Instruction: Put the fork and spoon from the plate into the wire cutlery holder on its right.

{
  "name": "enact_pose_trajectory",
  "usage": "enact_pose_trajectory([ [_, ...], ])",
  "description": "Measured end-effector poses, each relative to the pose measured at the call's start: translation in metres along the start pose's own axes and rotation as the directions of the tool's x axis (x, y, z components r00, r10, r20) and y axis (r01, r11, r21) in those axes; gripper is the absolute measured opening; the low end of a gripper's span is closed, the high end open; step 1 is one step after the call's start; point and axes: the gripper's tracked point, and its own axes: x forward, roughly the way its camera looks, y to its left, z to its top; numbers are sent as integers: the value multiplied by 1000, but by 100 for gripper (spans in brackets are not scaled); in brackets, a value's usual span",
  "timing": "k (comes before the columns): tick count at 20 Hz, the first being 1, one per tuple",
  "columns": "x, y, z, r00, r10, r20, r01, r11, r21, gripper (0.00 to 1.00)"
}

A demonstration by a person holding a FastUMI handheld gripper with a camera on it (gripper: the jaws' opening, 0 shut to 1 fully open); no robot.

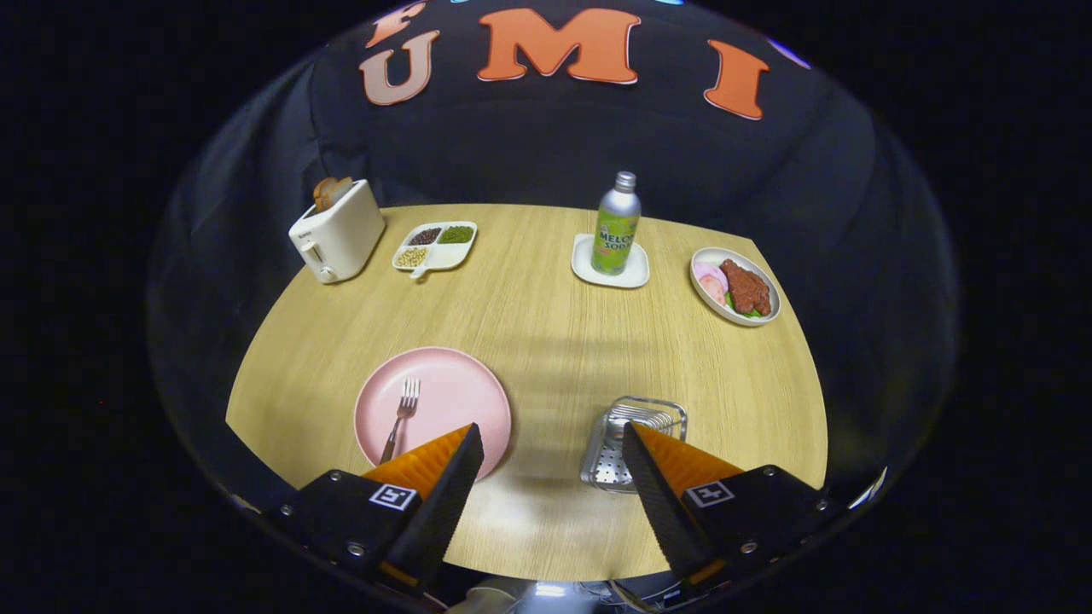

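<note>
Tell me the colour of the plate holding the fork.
Pink plate, plain; gripper view shows it, fork on it.

The gripper-mounted fisheye looks forward and down over the wooden table (546,341) (whole top visible) from its near edge.

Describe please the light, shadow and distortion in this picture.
Gripper view: fisheye bends the table edges into curves; a soft shadow band lies between the pink plate and the wire cutlery holder; glare sits on bare wood between the open gripper fingers; focus looks sharp.

Even overhead light brightens the tabletop (546,324); soft shadows cross its middle, glare whitens its near edge. Fisheye bending curves its edges. Focus sharp.
</note>
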Motion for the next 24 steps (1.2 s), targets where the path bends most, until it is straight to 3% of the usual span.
enact_pose_trajectory([
  [7, 20, 86, -3, 993, 70, 97, -70, 998, -4, 98],
  [18, 66, 159, -49, 995, 82, 49, -81, 996, -26, 98],
  [23, 85, 168, -73, 997, 72, -17, -73, 996, -59, 81],
  [24, 87, 169, -77, 997, 71, -28, -73, 995, -62, 74],
])
